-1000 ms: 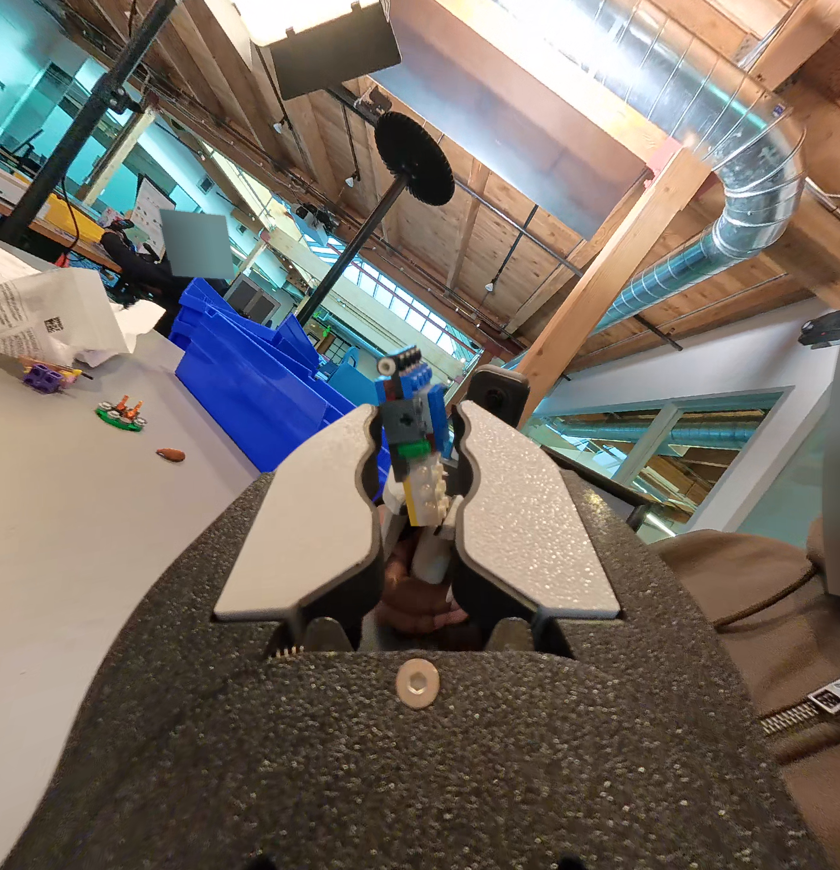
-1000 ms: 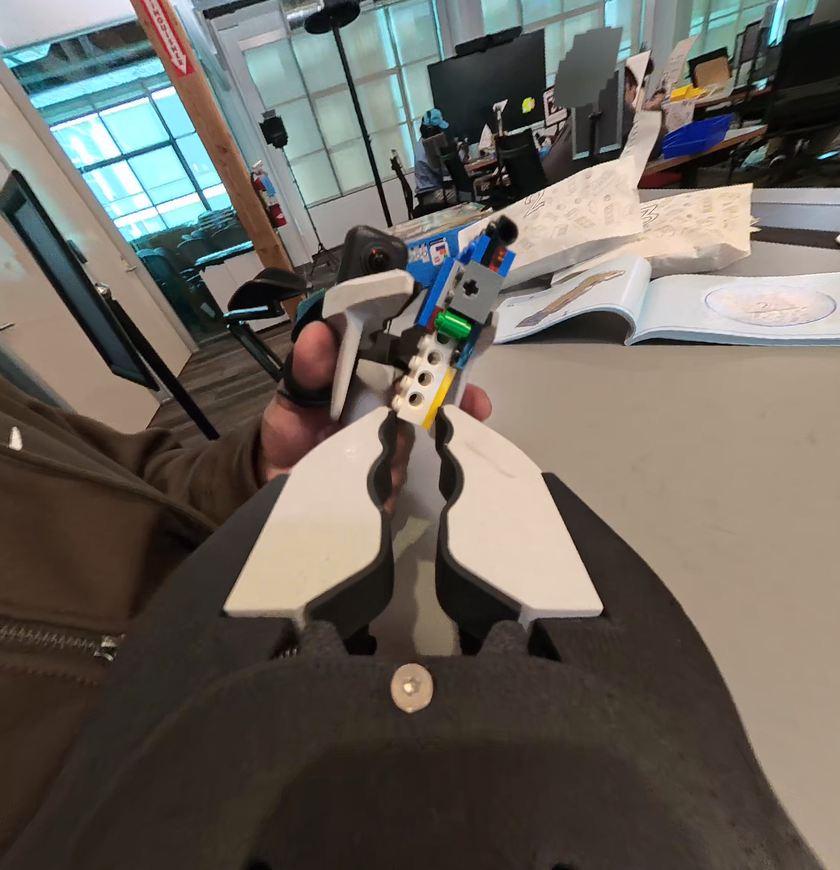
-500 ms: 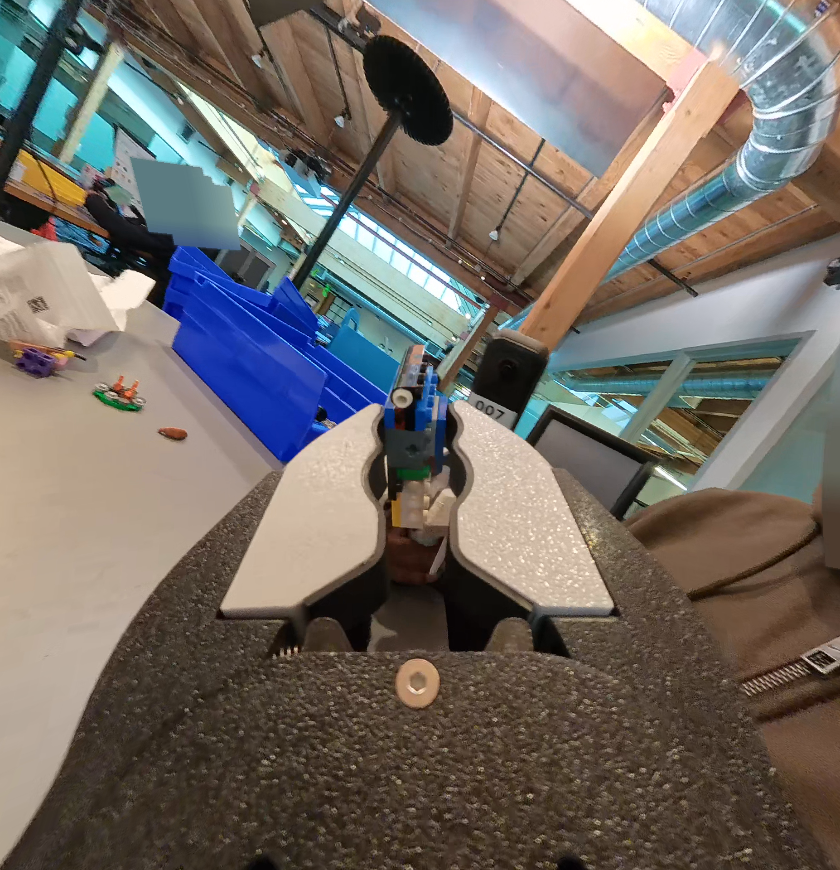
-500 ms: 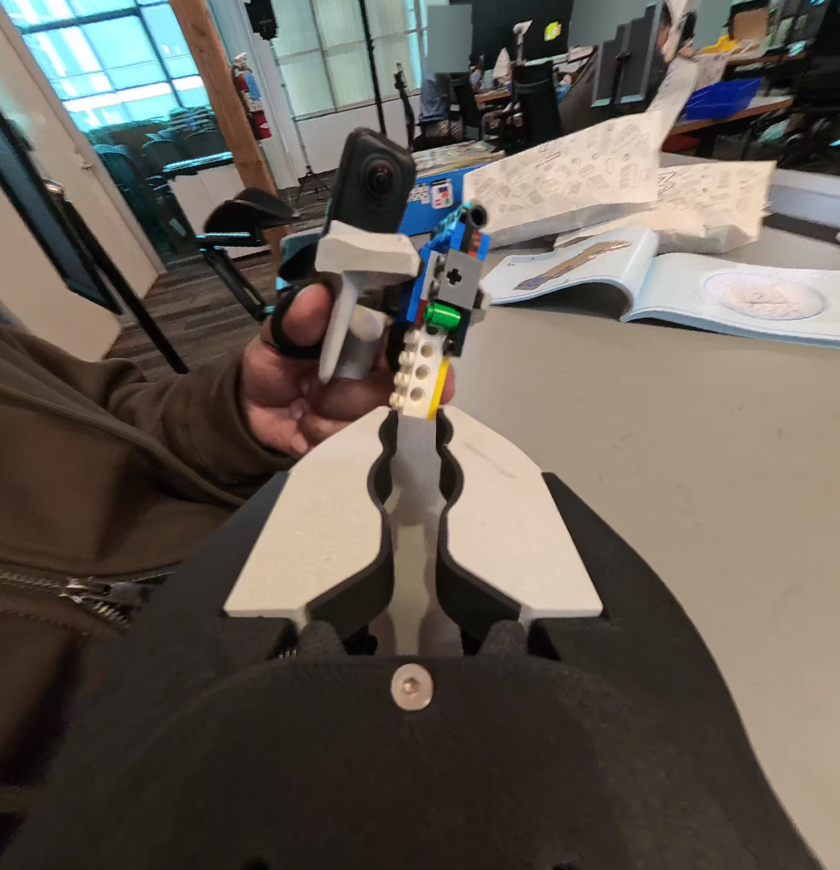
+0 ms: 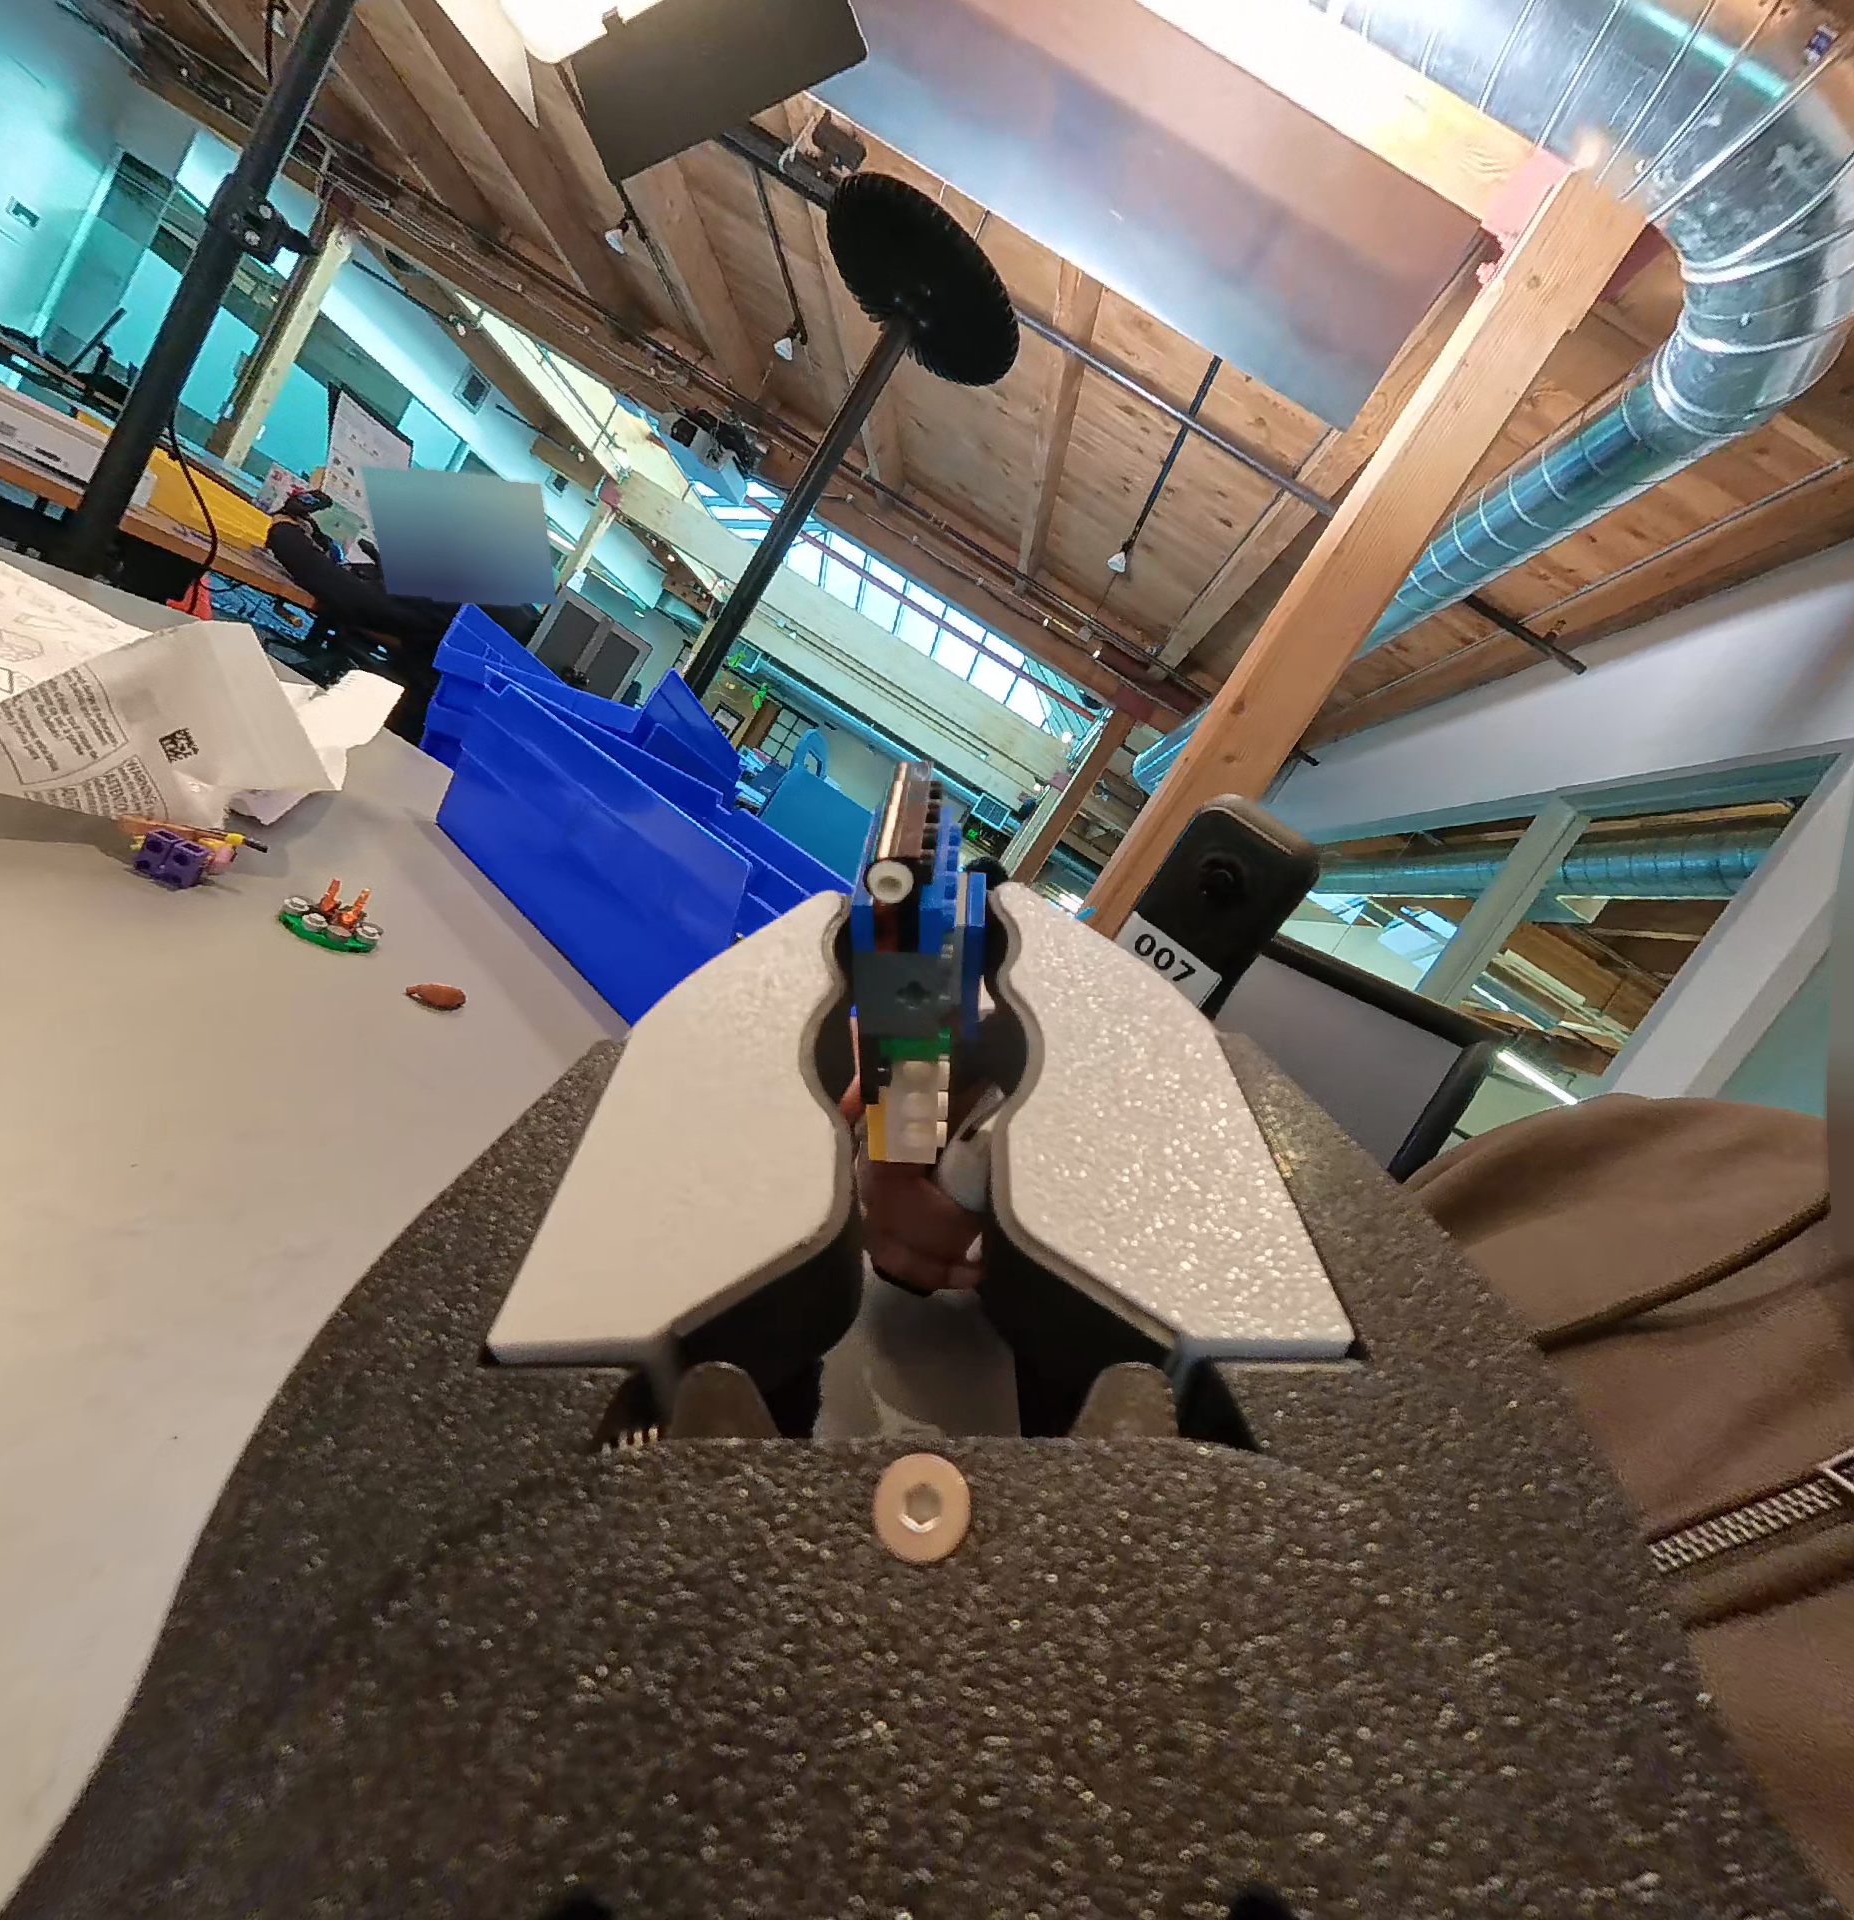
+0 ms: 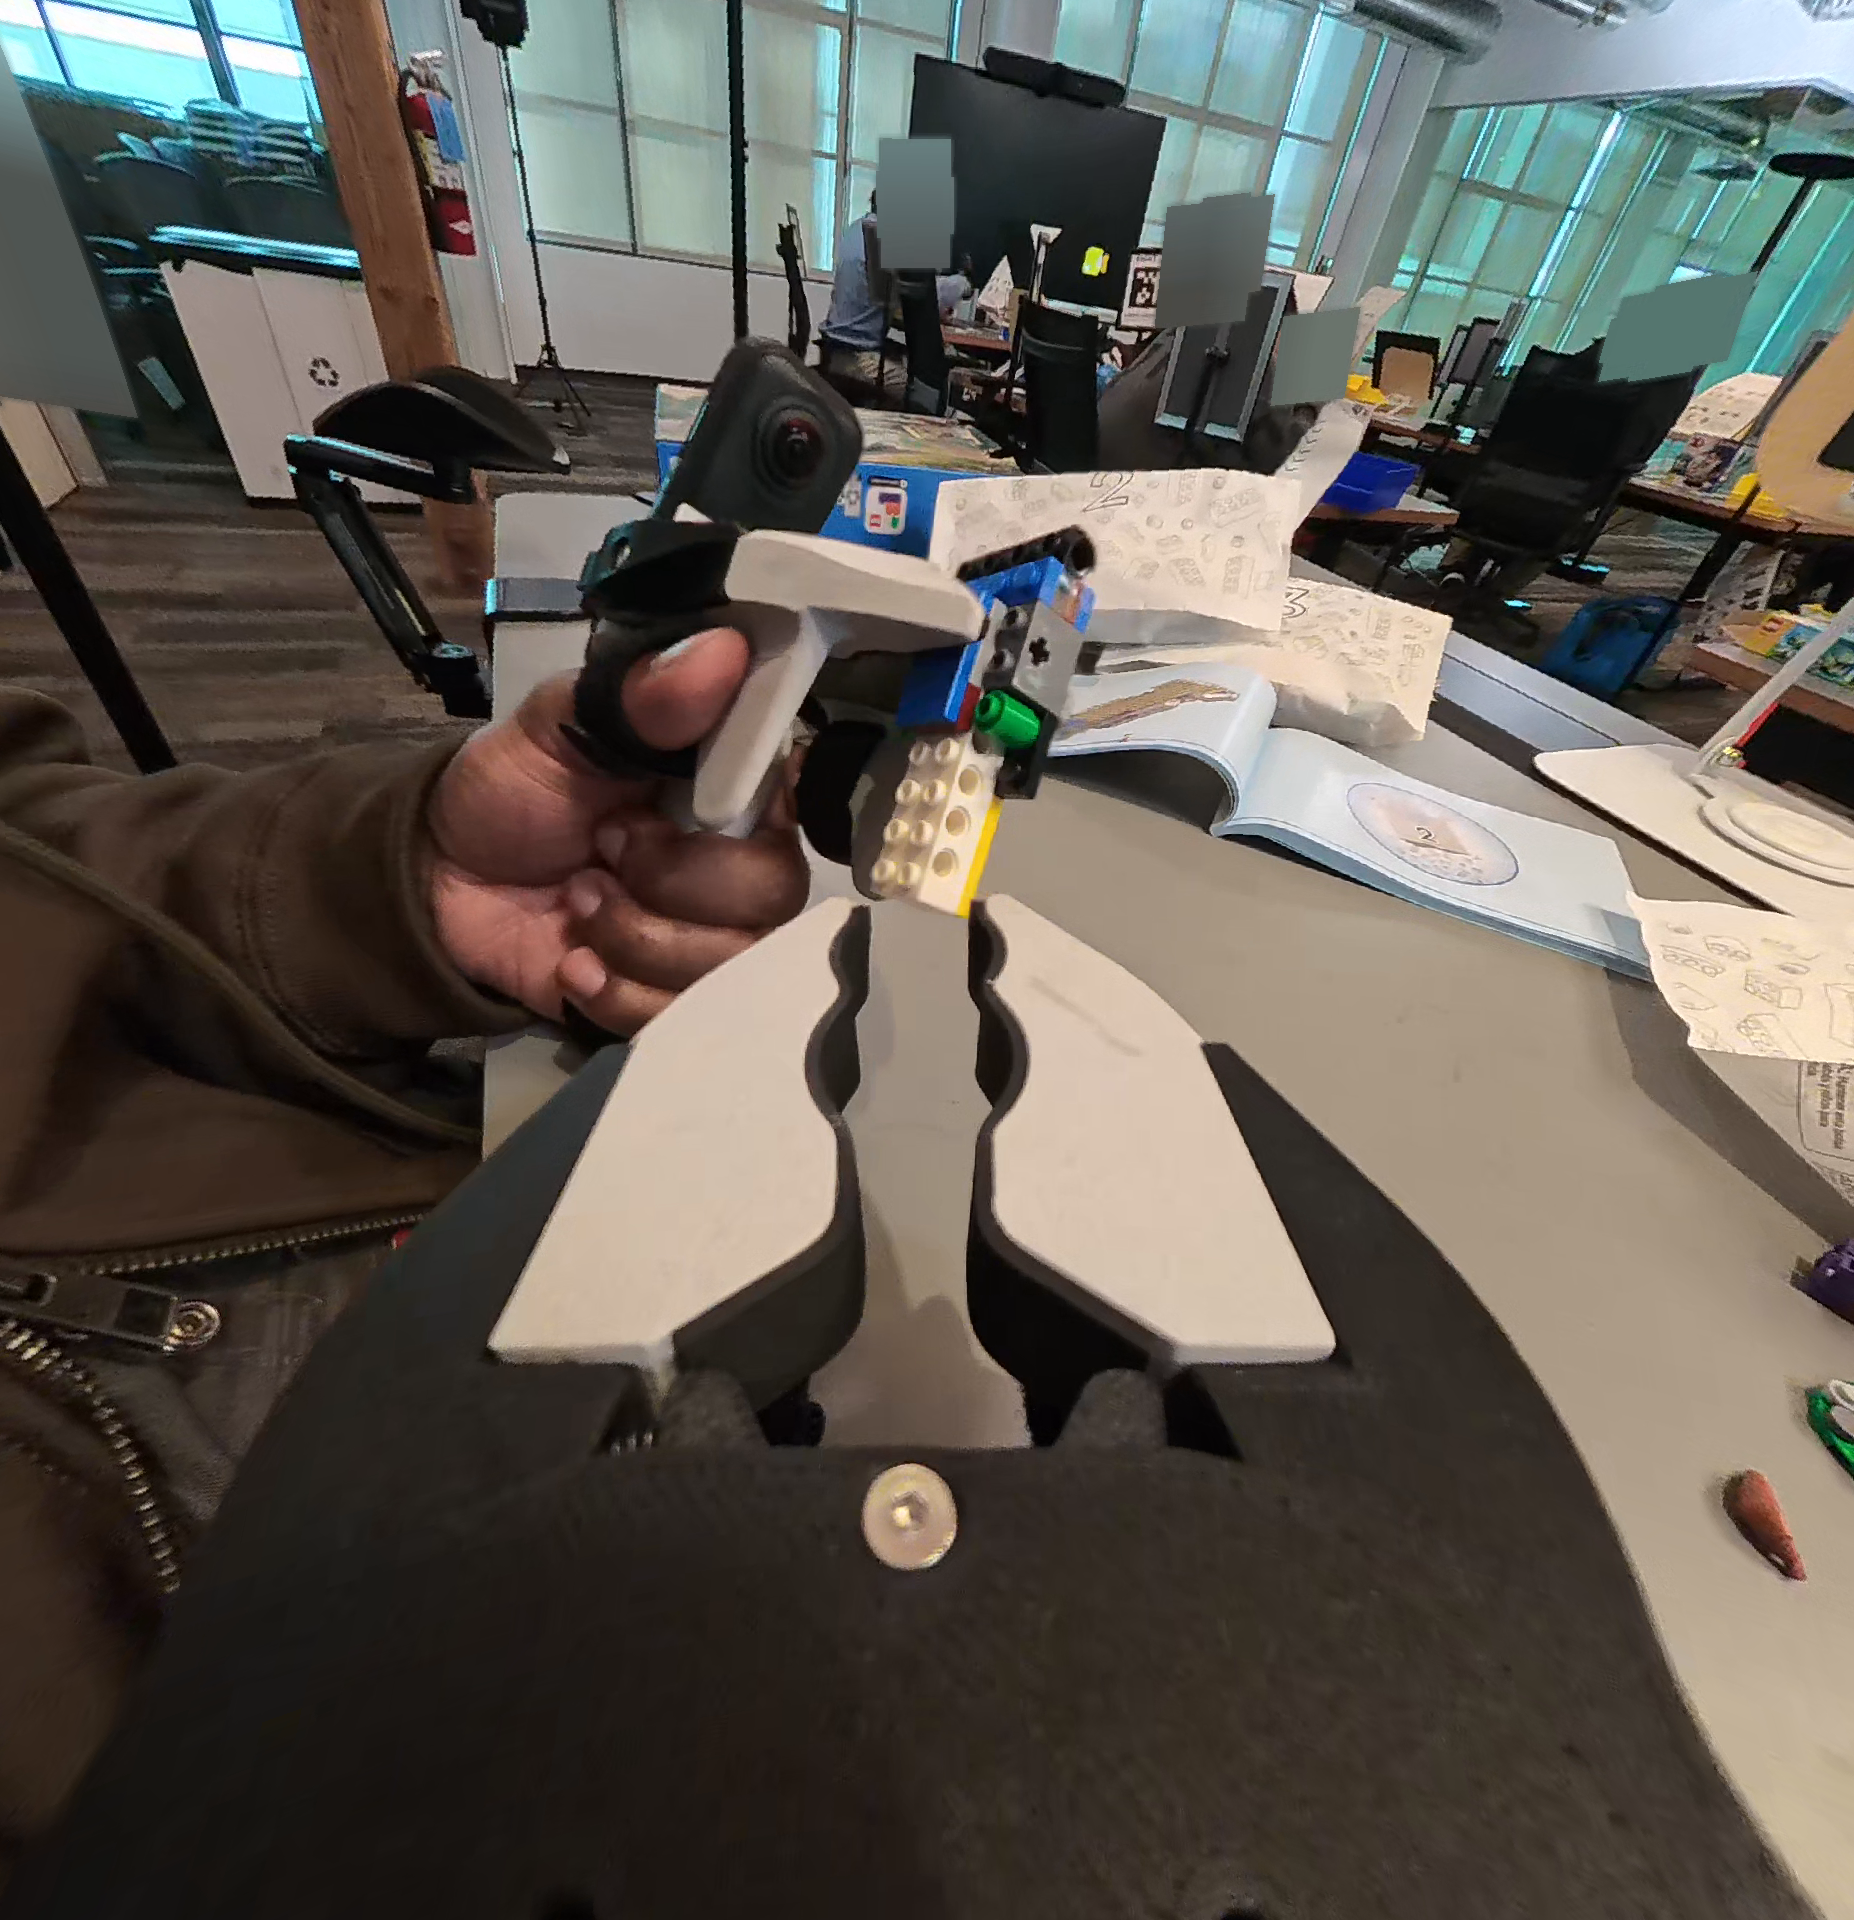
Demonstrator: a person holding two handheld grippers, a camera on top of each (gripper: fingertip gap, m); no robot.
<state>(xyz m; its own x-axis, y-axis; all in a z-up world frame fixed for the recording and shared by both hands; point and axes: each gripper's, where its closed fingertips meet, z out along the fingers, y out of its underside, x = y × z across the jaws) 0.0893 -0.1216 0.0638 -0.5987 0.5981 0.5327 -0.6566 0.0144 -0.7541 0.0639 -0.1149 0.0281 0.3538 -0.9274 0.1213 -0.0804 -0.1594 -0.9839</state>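
Brick model [image 5: 912, 977] clamped in left gripper [image 5: 918, 935] (long axis upward), right gripper [image 6: 918, 920] parted, bare

I can make out a white printed sticker [image 5: 1164, 964] on the black camera [image 5: 1229, 883], small print on a crumpled white paper bag [image 5: 123, 717], and a printed page in an open pale-blue booklet [image 6: 1422, 821].

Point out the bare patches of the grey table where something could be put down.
Bare: the table stretch between the right gripper, the open booklet and the printed sheet. Crowded: the right edge, with a brown piece, green round plate and purple bricks.
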